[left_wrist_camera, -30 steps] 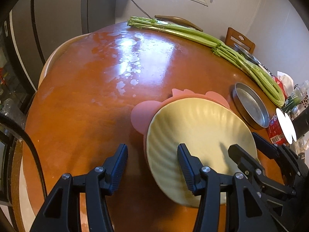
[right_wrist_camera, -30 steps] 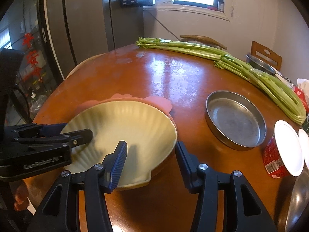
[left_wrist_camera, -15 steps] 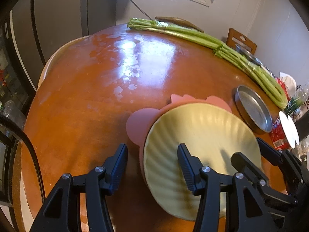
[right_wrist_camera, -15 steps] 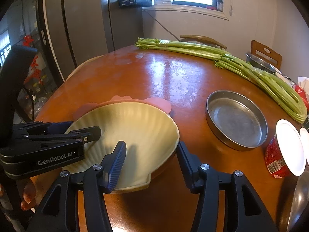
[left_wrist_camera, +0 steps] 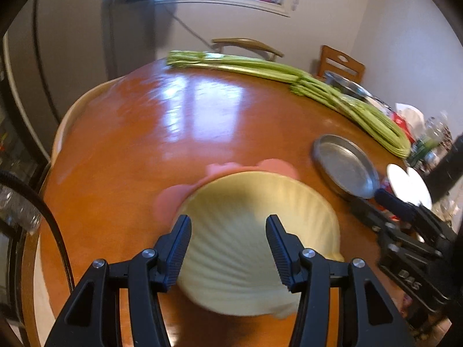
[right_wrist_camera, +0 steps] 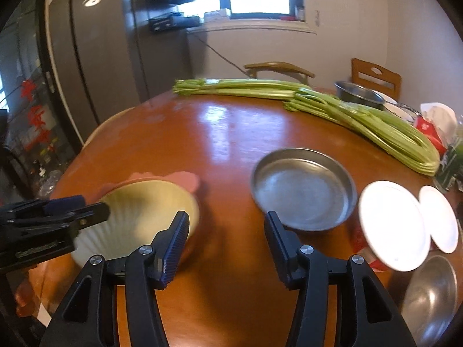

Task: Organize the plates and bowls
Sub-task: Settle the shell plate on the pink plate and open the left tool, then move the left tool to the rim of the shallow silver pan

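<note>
A pale yellow shell-shaped plate [left_wrist_camera: 251, 225] lies on a pink plate [left_wrist_camera: 170, 199] on the round wooden table [left_wrist_camera: 144, 144]. My left gripper [left_wrist_camera: 228, 245] hovers open over the yellow plate's near half, and its pads touch nothing. In the right wrist view the yellow plate [right_wrist_camera: 144, 211] sits at the left, just beyond my left finger, with the pink plate [right_wrist_camera: 185, 179] peeking out behind it. My right gripper [right_wrist_camera: 227, 231] is open over bare table between that plate and a round metal pan [right_wrist_camera: 303, 188]. The left gripper [right_wrist_camera: 58, 211] shows side-on at the left edge.
Long celery stalks [right_wrist_camera: 332, 107] lie across the far side. A red cup with a white lid [right_wrist_camera: 390, 222], a second white lid [right_wrist_camera: 439, 219] and a steel bowl [right_wrist_camera: 431, 295] crowd the right. Another steel bowl [right_wrist_camera: 358, 94] and chairs stand behind.
Both grippers have shifted right and risen slightly. The yellow plate now sits centred between the left fingers, and the right gripper's gap has left the plate's rim for bare table. Jaws stay apart.
</note>
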